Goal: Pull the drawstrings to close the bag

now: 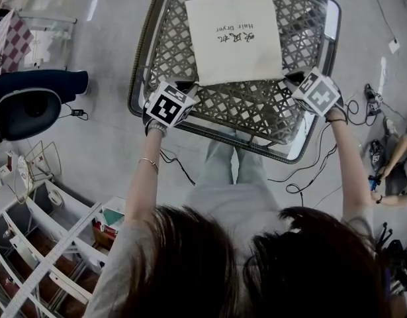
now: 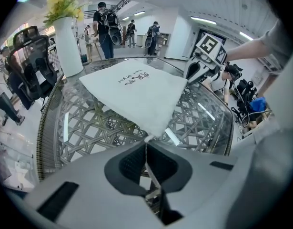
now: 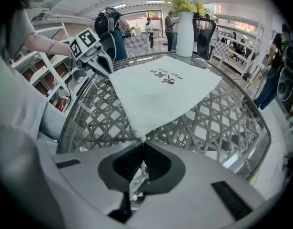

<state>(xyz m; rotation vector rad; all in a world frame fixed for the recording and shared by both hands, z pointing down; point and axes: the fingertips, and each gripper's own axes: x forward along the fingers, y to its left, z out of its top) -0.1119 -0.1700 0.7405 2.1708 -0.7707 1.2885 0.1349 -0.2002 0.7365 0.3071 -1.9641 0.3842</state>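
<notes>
Grey T-shirt [image 1: 220,207]; thin bracelet [image 1: 148,161]; black-and-white marker cubes top left gripper [image 1: 188,86] and right gripper [image 1: 290,77]

Bright, even indoor light from ceiling strip lights [image 2: 203,20]. Glare streaks on glass tabletop [image 1: 333,18] and glossy floor [image 1: 92,8]. Shadows soft. Gripper views strongly fisheye, corners vignetted black, nearest foreground slightly soft. Head view sharp.

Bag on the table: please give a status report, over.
Left claw shut on bag corner. Right claw shut on other near corner. Bag flat, not yet drawn closed. Nothing in the way.
</notes>
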